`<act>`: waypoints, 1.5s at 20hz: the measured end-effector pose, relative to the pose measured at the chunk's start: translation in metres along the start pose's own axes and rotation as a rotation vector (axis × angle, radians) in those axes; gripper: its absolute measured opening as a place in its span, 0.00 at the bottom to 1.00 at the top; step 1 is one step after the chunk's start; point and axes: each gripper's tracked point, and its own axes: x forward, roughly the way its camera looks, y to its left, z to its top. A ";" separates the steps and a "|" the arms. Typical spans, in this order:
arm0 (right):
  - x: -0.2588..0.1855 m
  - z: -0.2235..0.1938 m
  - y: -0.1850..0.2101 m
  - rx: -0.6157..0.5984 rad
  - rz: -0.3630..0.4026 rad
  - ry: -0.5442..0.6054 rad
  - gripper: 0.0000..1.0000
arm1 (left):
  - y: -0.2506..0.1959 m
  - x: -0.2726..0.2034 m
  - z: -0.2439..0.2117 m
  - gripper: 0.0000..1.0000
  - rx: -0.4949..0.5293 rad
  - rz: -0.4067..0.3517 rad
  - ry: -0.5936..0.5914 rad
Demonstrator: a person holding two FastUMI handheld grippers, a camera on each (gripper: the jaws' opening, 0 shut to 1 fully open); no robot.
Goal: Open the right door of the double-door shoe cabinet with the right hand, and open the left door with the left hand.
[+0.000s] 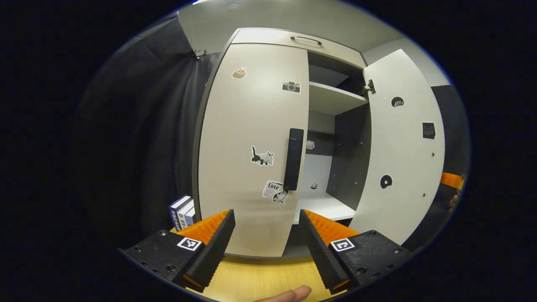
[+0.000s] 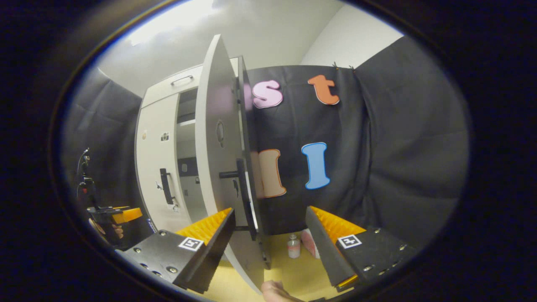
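Your left gripper [image 1: 266,222] spread before the closed left door [image 1: 251,147], near its black handle [image 1: 293,159], your right gripper [image 2: 268,222] spread, right door [image 2: 218,138] swung open between its fingers.

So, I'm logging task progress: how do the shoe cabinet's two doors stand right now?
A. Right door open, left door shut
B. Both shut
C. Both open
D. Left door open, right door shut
A: in the left gripper view the right door is swung wide, baring the shelf, while the left door lies closed with its black handle ungripped ahead of the open left gripper.
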 end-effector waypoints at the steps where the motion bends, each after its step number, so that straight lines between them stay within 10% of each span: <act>1: -0.005 -0.001 -0.002 -0.003 0.001 0.003 0.96 | -0.001 0.008 0.004 0.96 0.007 0.004 -0.012; 20: -0.044 -0.013 -0.017 -0.092 0.057 -0.027 0.99 | -0.025 0.154 0.058 0.96 0.107 0.021 -0.080; 30: -0.048 -0.015 -0.018 -0.029 0.073 -0.020 0.98 | -0.032 0.153 0.052 0.73 0.093 0.042 -0.058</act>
